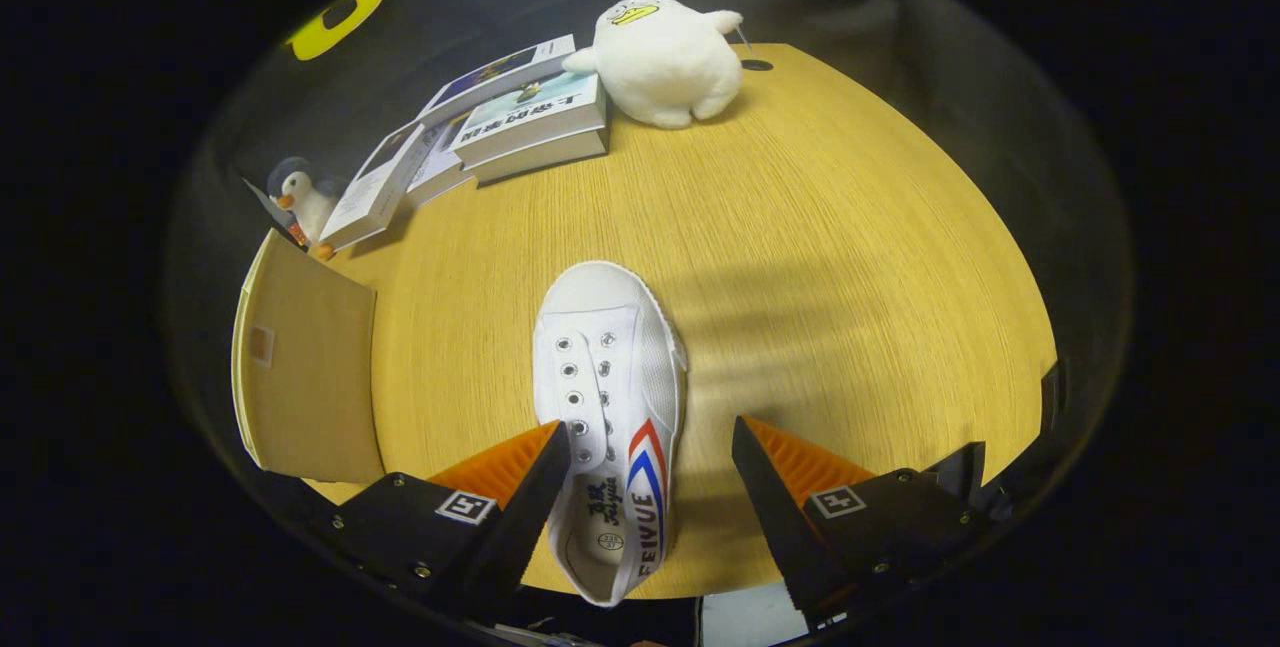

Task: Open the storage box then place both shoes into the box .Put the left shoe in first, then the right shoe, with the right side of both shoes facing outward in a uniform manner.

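My fingers (650, 452) stand apart over the white shoe (608, 407) lying toe-forward on the wooden table (850, 227), its heel between them and nearer the left one, apparently lining up a grasp, while the brown box (305, 377) waits just left.

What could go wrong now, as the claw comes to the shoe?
1. The open claw sits off-centre on the shoe: one finger looks to be at its side, the other stands apart. Closing so may push or turn the shoe instead of gripping it.
2. The box lies to the side, its flap looking partly raised; if it is not fully open, the shoe may catch on it.
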Action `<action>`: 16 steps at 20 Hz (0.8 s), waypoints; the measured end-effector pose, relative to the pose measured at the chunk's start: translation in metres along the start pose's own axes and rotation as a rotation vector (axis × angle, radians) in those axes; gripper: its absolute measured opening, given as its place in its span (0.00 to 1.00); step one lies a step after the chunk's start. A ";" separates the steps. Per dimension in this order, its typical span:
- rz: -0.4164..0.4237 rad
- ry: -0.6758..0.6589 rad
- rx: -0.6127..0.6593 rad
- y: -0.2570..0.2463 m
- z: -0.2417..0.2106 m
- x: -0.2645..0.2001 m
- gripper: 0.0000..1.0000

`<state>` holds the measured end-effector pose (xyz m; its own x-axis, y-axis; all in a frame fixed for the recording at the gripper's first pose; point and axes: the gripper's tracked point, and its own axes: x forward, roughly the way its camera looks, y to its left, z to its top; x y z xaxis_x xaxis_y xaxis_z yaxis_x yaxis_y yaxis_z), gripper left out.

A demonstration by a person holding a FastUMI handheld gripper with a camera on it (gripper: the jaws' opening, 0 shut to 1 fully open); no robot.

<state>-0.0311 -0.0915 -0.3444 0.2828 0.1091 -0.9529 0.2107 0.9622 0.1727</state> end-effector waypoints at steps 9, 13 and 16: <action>0.103 0.059 0.126 0.015 -0.007 0.014 0.75; 0.030 0.058 0.091 0.002 -0.010 0.013 0.42; 0.020 0.052 0.080 0.006 -0.009 0.014 0.24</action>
<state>-0.0348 -0.0820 -0.3587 0.2390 0.1426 -0.9605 0.2803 0.9369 0.2089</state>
